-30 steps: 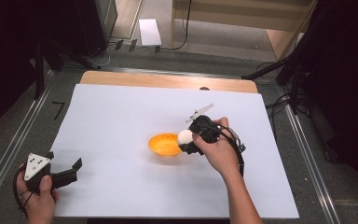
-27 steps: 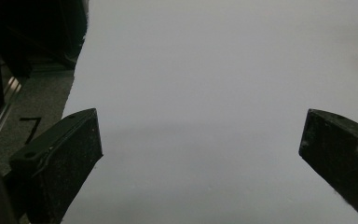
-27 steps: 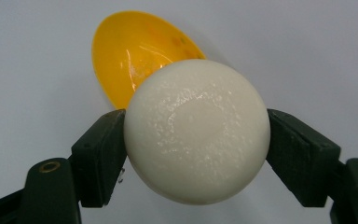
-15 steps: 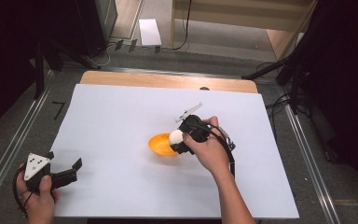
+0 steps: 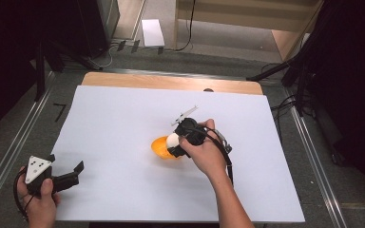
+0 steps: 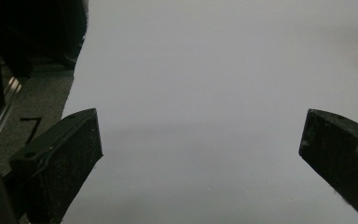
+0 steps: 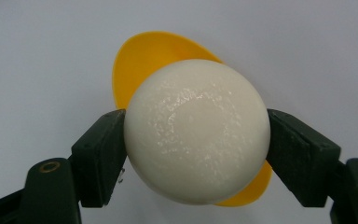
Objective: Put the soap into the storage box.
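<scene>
Gripping white ball (image 7: 196,130) with right gripper (image 7: 196,140) directly over yellow dish (image 7: 156,56); lowering gently advised. Left gripper (image 6: 200,154) gaping, empty, well apart from dish.

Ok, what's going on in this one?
A person works at a table covered with a white sheet, a tool in each hand. The right tool is shut on a white ball, held over an orange dish near the middle of the sheet. The left tool sits open at the sheet's near left edge, holding nothing.

white-covered table (image 5: 123,118) carries an orange dish (image 5: 160,147).
</scene>
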